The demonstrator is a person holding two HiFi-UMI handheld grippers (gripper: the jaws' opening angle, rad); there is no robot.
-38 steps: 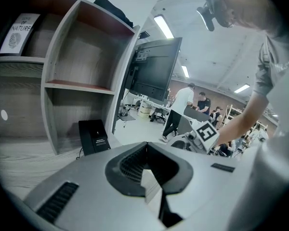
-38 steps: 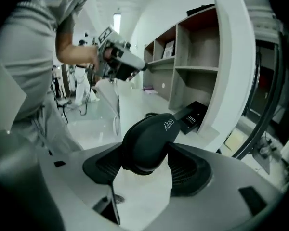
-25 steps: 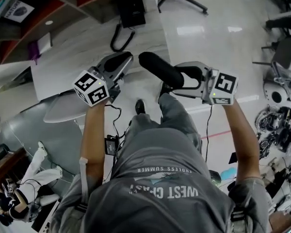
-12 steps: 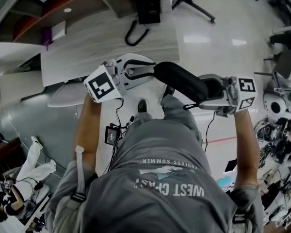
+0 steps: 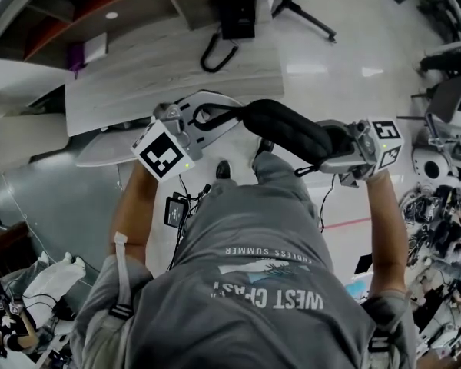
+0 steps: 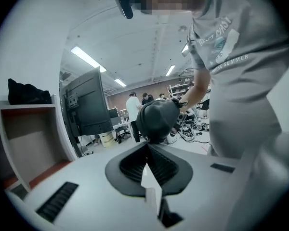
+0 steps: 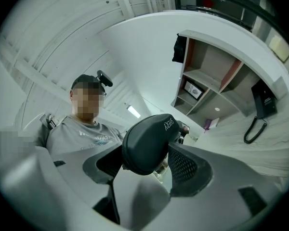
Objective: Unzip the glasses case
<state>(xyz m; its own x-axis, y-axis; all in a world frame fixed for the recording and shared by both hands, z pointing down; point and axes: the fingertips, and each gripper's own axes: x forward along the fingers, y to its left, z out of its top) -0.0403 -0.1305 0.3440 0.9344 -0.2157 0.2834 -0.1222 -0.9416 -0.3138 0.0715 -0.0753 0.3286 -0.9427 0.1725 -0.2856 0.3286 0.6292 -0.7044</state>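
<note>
Right tongs [image 7: 144,162] grip the closed black glasses case [image 7: 147,141].

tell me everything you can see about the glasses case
The glasses case is a black, rounded, oblong case with a matte, fabric-like skin and small pale lettering near one end. It looks closed and is held in the air, roughly level. One end is clamped in the right gripper. The left gripper, jaws shut, meets its other end.
</note>
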